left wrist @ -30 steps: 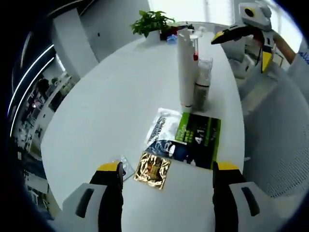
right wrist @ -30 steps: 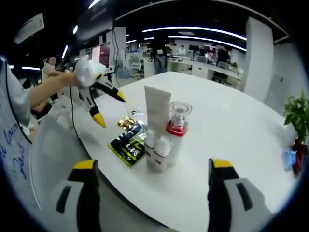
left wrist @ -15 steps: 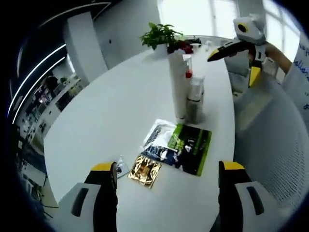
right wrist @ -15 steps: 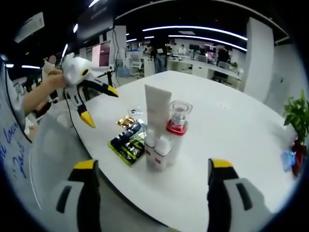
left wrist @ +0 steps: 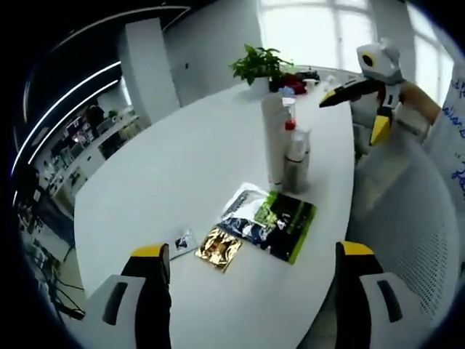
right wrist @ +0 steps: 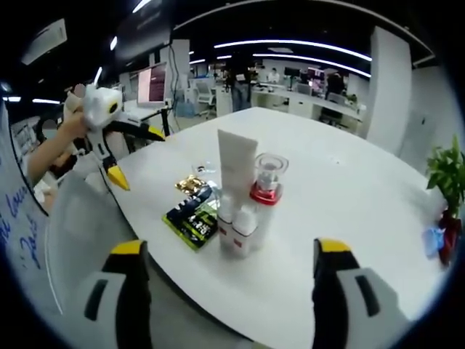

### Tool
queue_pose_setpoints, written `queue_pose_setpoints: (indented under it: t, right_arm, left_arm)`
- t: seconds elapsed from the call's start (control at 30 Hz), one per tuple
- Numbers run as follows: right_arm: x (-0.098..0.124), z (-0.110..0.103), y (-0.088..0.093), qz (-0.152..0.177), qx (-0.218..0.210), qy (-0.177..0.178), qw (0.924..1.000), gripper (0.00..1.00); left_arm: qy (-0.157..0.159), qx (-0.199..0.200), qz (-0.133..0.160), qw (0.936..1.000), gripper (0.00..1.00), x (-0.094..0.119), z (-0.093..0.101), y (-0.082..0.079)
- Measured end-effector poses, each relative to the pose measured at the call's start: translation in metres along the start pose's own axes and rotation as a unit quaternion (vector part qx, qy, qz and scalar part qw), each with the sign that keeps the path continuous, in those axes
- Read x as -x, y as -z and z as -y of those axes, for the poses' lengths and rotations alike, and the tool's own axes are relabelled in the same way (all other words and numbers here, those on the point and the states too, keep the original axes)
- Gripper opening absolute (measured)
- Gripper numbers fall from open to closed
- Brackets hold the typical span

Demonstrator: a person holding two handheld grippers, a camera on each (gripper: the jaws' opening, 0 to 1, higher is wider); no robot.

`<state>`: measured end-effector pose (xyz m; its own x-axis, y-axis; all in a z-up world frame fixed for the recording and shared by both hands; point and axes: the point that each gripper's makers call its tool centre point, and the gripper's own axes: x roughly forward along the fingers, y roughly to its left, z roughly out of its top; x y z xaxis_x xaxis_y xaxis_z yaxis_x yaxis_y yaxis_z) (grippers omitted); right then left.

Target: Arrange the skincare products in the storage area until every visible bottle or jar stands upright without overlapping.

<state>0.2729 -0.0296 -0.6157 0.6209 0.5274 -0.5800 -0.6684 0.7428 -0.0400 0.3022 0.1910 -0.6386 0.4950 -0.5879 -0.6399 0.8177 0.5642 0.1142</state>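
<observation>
White tube (right wrist: 237,169) upright, frame centre in right gripper view; clear-capped pump bottle (right wrist: 267,190) with red collar touching it on the right, small white bottle (right wrist: 245,225) in front. Flat sachets (right wrist: 194,211), green, dark and gold, overlapping just left.

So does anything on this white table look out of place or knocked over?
The tall white tube and clear pump bottle stand upright. The green-and-black sachet, silver sachet and gold sachet lie flat, overlapping in a loose pile.
</observation>
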Motion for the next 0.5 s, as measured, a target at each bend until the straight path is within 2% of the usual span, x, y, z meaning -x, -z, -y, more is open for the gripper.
queue_pose_setpoints:
  t: [0.2, 0.37, 0.5]
  right_arm:
    - [-0.001, -0.002, -0.001, -0.001, 0.002, -0.003, 1.0000, 0.95]
    - [-0.002, -0.003, -0.001, -0.003, 0.006, -0.004, 1.0000, 0.95]
    - [-0.002, -0.003, -0.001, -0.003, 0.005, -0.004, 1.0000, 0.95]
  left_arm:
    - [-0.026, 0.021, 0.024, 0.9991, 0.97, 0.012, -0.005, -0.004]
    - [-0.039, 0.033, 0.018, 0.9985, 0.97, 0.020, -0.008, 0.002]
    - [-0.045, 0.046, 0.028, 0.9975, 0.97, 0.029, -0.007, 0.004]
